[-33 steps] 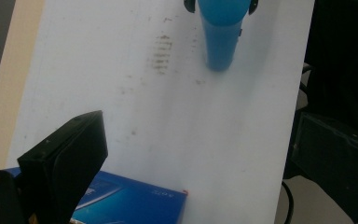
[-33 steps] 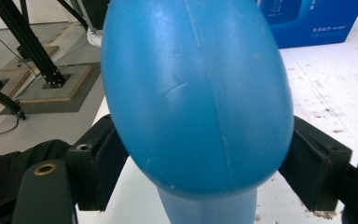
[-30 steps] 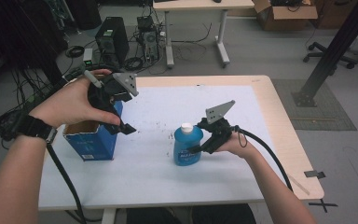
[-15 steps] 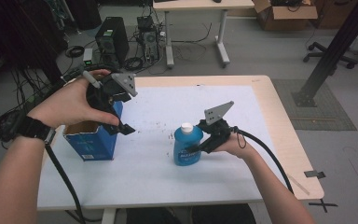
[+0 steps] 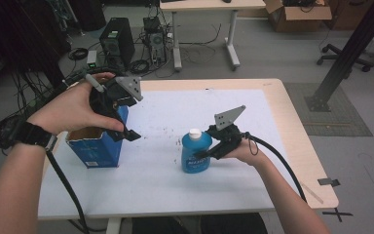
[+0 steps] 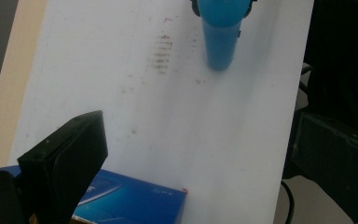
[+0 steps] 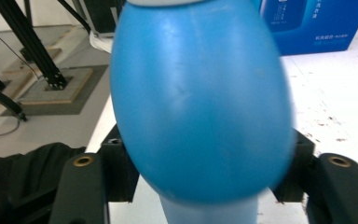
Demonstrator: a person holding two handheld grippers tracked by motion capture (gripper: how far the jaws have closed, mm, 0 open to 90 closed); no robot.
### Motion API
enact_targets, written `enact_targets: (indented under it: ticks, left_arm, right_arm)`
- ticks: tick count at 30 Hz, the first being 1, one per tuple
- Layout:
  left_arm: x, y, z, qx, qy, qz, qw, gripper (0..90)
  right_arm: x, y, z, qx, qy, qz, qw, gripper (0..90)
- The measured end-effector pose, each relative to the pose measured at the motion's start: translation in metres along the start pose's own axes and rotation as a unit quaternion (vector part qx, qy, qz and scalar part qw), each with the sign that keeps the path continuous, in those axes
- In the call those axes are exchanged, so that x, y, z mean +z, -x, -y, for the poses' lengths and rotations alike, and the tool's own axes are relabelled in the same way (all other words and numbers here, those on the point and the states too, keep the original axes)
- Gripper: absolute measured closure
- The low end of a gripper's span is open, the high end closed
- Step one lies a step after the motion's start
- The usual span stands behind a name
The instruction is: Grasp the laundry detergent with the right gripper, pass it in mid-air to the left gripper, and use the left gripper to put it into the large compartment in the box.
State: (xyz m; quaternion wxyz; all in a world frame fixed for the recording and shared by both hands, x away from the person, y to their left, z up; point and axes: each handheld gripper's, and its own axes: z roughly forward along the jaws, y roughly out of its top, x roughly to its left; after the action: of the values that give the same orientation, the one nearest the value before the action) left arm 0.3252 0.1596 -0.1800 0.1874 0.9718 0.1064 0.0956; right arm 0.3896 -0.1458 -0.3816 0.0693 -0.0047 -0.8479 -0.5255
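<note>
A blue bottle [image 5: 195,152] with a white cap stands upright on the white mat, near the middle of the table. My right gripper [image 5: 203,154] is shut on its body from the right, and in the right gripper view the bottle [image 7: 200,98] bulges between the two jaws of that gripper [image 7: 200,191]. An open-topped blue box [image 5: 95,148] stands at the left. My left gripper [image 5: 127,132] hovers just above and right of the box, jaws wide open and holding nothing. In the left gripper view, that gripper [image 6: 198,140] looks down past the box [image 6: 135,200] toward the bottle [image 6: 220,35].
The white mat [image 5: 175,112] covers most of the wooden table [image 5: 292,117] and has dark smudges. Cables trail off both grippers over the table's front edge. Computers, cables and another desk stand on the floor beyond the far edge.
</note>
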Motion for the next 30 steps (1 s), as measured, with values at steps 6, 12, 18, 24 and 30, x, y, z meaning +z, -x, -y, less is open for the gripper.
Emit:
enact_targets:
  ticks: [6, 12, 18, 24, 30]
  left_arm:
    - [-0.001, 0.000, 0.000, 0.000, 0.001, -0.001, 1.0000, 3.6]
    - [-0.001, 0.002, -0.002, 0.002, 0.001, -0.002, 1.0000, 3.6]
    - [-0.004, 0.003, -0.003, 0.003, 0.002, -0.005, 1.0000, 3.6]
    - [-0.005, 0.004, -0.004, 0.004, 0.003, -0.006, 1.0000, 3.6]
    - [-0.007, 0.004, -0.006, 0.007, 0.005, -0.006, 0.9999, 3.6]
  right_arm:
    - [-0.003, -0.003, -0.003, -0.006, -0.009, 0.005, 0.9999, 40.8]
    - [-0.003, -0.006, -0.005, -0.011, -0.016, 0.013, 0.9997, 41.3]
    - [-0.004, -0.009, -0.008, -0.014, -0.028, 0.020, 0.9993, 41.7]
    - [-0.006, -0.011, -0.011, -0.016, -0.036, 0.029, 0.9988, 41.8]
    - [-0.017, -0.012, -0.019, -0.010, -0.033, 0.034, 0.9988, 41.9]
